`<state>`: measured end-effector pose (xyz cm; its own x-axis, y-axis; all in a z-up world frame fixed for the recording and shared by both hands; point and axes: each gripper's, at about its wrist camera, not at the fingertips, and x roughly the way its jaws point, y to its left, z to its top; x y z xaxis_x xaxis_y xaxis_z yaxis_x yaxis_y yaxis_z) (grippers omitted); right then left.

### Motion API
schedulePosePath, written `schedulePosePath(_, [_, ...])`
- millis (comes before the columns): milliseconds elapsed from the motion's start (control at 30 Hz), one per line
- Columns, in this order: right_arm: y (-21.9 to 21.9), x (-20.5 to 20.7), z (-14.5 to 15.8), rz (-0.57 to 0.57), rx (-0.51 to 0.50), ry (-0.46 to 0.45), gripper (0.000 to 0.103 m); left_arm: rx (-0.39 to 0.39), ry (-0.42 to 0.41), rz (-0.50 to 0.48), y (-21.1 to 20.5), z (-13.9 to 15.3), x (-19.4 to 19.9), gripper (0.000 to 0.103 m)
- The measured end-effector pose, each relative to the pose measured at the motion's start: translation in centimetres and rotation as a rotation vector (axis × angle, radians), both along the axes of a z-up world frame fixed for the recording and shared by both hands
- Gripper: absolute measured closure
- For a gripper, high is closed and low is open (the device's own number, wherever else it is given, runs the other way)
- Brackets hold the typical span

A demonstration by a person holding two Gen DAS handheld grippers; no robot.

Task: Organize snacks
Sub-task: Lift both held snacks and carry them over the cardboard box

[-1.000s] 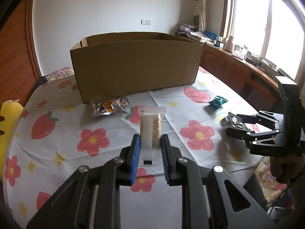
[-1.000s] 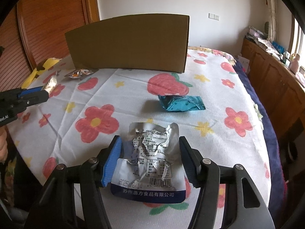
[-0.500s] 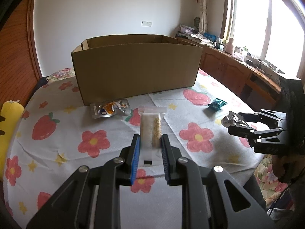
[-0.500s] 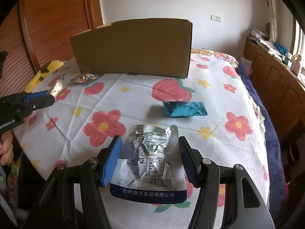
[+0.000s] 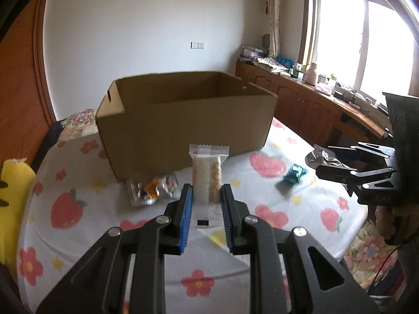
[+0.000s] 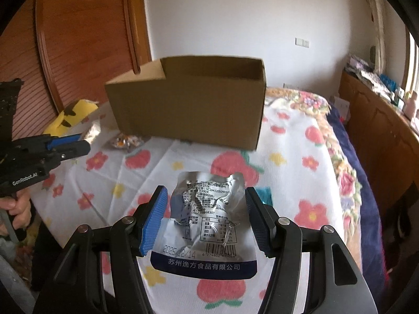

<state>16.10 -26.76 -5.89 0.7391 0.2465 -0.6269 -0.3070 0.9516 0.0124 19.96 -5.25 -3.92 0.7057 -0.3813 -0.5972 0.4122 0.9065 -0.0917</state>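
Observation:
My left gripper [image 5: 206, 198] is shut on a clear biscuit packet [image 5: 208, 175] and holds it upright above the table, in front of the open cardboard box [image 5: 183, 120]. My right gripper [image 6: 207, 209] is shut on a crumpled silver pouch [image 6: 207, 217], raised above the table before the box [image 6: 188, 104]. A clear orange snack packet [image 5: 152, 191] lies at the box's near left corner. A teal packet [image 5: 294, 174] lies on the cloth to the right, mostly hidden behind the pouch in the right wrist view [image 6: 264, 192].
The table has a white cloth with strawberries and flowers [image 5: 68, 209]. A yellow plush [image 6: 70, 115] lies at the table's left edge. A wooden cabinet [image 5: 314, 110] with clutter runs along the window side. A wooden door [image 6: 78, 52] stands behind.
Both grippers have lifted with their packets, so the box's open top and inside now show. The box looks nearer in both views.

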Motion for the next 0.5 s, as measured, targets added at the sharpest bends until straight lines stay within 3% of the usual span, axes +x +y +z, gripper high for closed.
schedulePosePath(233, [0.8,2.8,3.9,0.046,0.004,-0.07,0.041,-0.005,-0.041,-0.006,-0.2,2.8,3.9,0.084])
schedulePosePath(500, [2.3,9.5,7.0,0.082,0.026,-0.114,0.041,-0.011,-0.066,0.018,0.5,5.0,11.1,0.084])
